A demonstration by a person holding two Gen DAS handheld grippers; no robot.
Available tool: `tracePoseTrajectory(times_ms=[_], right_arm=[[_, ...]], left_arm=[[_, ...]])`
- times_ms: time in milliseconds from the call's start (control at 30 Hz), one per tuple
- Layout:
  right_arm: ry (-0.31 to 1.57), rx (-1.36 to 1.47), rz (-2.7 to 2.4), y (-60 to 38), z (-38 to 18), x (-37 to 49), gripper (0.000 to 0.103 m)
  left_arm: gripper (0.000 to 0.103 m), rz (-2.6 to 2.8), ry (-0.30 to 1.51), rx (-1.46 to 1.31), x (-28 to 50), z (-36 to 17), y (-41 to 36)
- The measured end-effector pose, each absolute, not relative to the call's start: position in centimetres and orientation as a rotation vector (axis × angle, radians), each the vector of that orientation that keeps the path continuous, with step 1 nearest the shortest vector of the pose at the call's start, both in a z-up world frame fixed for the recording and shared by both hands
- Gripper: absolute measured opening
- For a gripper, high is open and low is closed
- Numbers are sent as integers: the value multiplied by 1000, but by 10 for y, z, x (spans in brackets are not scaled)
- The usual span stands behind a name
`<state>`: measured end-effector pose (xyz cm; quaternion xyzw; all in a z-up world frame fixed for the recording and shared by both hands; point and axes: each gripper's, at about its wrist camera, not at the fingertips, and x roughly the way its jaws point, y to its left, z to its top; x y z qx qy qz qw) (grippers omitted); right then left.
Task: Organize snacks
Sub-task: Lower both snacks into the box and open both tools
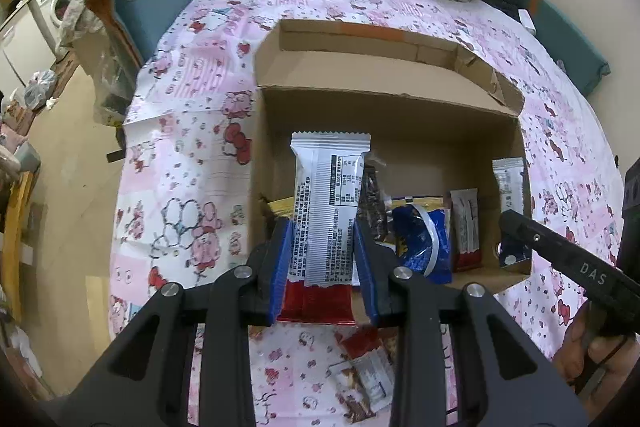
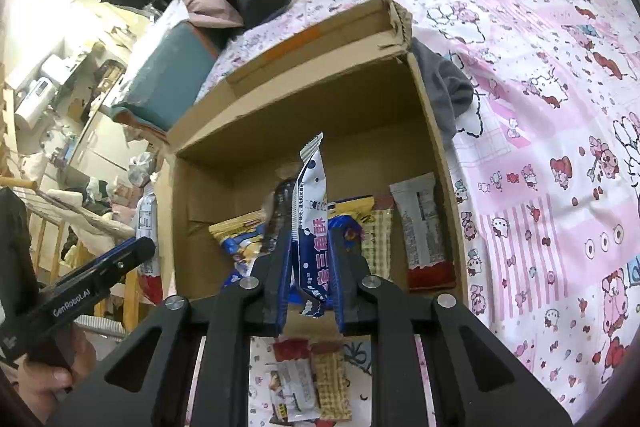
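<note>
1. The step in hand is carrying: each hand-held gripper brings a snack to the open cardboard box (image 1: 400,95) on the bed (image 1: 192,131), which is spread with a pink cartoon sheet.
2. The left hand-held gripper (image 1: 323,247) is clamped on a white-and-red snack bar (image 1: 326,203), held upright with its printed back to the camera, above the box's near left part.
3. The right hand-held gripper (image 2: 310,267) is closed tight on a thin blue-and-white packet (image 2: 312,219), seen edge-on over the middle of the box.
4. Inside, several snacks already stand in a row along the near wall: a yellow bag (image 2: 240,227), a checked wafer pack (image 2: 376,239) and another white-and-red bar (image 2: 424,227) at the right end.
5. More snacks (image 2: 308,383) lie on the sheet just outside the box, so the task looks partly done.
6. The next move calls for lowering each snack into a free gap in the row, then loosening the grip; the gaps seem narrow, though the grippers hide much of the floor.
</note>
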<state>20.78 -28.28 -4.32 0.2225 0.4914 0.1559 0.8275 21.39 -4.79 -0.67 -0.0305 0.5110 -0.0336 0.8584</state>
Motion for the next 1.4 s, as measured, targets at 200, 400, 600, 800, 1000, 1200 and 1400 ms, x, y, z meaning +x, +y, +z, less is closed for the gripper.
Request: tracePoseTrajectory(times_ms=[200,400,600,800,1000,1200,1400], right_arm=[[1078,466,321,-280,-55,221,18],[1118,476,309,-278,-66,225,18],[1146,480,300,-276,-74,225,19],[1168,473,307,-271,-79,226,19],[1180,461,325,-265,-81,226,20],[1153,471,328,-266,-77,225,22],[1123,482,325,-269,-71,225,26]], left_arm=[[27,-90,1085,-52,228,-24,-61],[27,-90,1091,-35,238,-39,-68],[27,-92,1099,-19,238,-52,-68],[28,-83,1110,-31,239,-57,-66],[28,-91,1113,-23,235,-57,-67],[54,-102,1113,-32,233,-52,-64],[84,-97,1061,-63,223,-38,-57]])
